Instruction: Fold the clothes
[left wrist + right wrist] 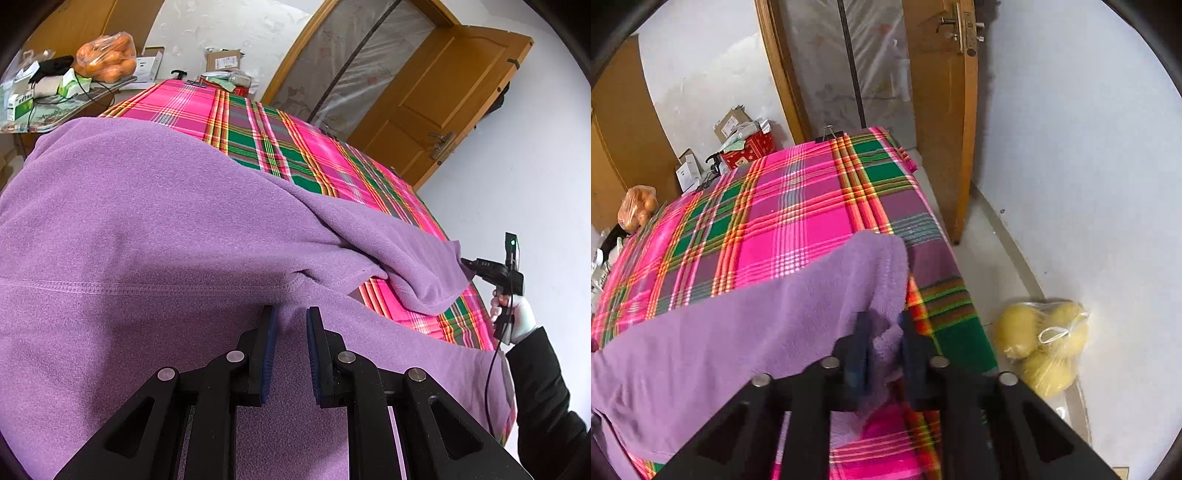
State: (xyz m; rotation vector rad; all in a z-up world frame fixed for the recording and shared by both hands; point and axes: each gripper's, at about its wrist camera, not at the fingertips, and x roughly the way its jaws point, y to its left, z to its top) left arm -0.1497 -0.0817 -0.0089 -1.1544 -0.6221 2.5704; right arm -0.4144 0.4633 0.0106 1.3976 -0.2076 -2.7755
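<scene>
A purple fleece garment (147, 221) lies spread over the plaid-covered table (280, 147). My left gripper (293, 314) is shut on a raised fold of the fleece near a seam, and the cloth bunches between its blue pads. One sleeve (406, 251) stretches right toward the table edge. There a white-gloved hand (521, 317) holds my right gripper (466, 263) at the cuff. In the right wrist view, the right gripper (884, 325) is shut on the sleeve end (849, 280), with purple cloth pinched between its fingers just above the table's edge.
Behind the far left corner of the table are a bag of oranges (109, 57) and small boxes (221, 61). A wooden door (454, 92) stands open beyond the table. A bag of yellow fruit (1041, 347) sits on the floor beside the table's right edge.
</scene>
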